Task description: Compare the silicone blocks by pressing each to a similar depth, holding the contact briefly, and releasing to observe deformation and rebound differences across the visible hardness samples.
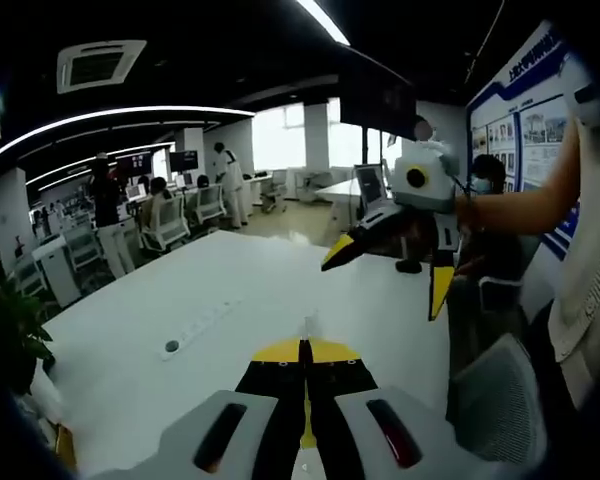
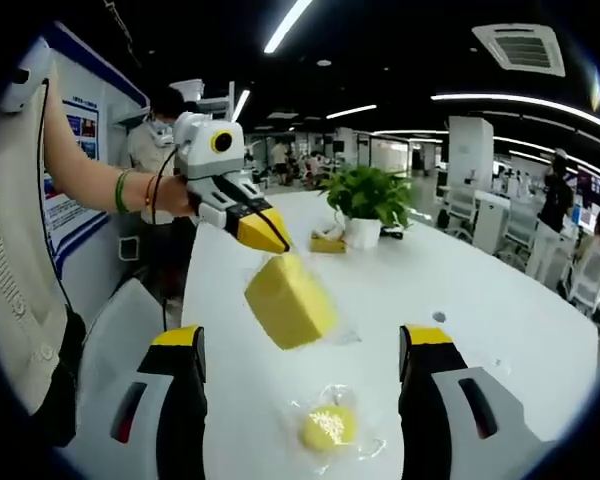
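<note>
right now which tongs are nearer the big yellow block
Left. The left tongs are shut, their tips at the top edge of the yellow block, which appears tilted off the table. The right tongs are open, with the block just beyond their jaws.

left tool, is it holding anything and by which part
Yes: the left tool is shut on the yellow block, pinching its upper corner. The right tool is open.

Yellow block [image 2: 290,300], white table [image 2: 500,300], yellow-tipped black left claw [image 1: 304,352].

Open-plan office: long white table [image 1: 180,330], desks, monitors [image 1: 183,159], swivel chairs [image 1: 166,225].
</note>
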